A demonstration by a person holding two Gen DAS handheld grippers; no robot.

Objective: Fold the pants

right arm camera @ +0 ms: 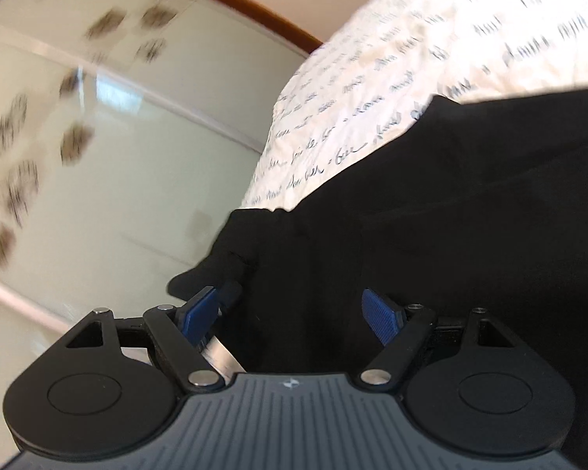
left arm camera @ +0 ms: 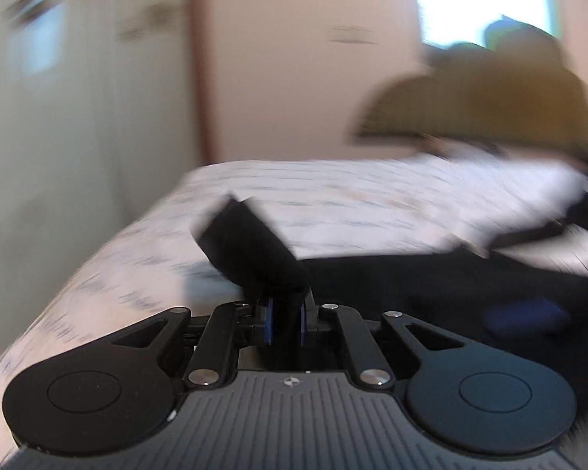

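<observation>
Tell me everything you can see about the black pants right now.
The black pants look like soft, matte fabric, spread over the script-printed bedspread. One end is lifted and pinched in the left gripper, sticking up as a creased flap. The right gripper stands open with fabric between its blue pads, not pressing it.

Motion blur smears the left wrist view: the script print on the bedsheet [left arm camera: 352, 196] is unreadable, and a dark olive shape [left arm camera: 490, 94] below the window cannot be identified. The black pants [right arm camera: 450, 215] run past the right edge of the right wrist view. The patterned wardrobe door [right arm camera: 117, 137] is streaked.
</observation>
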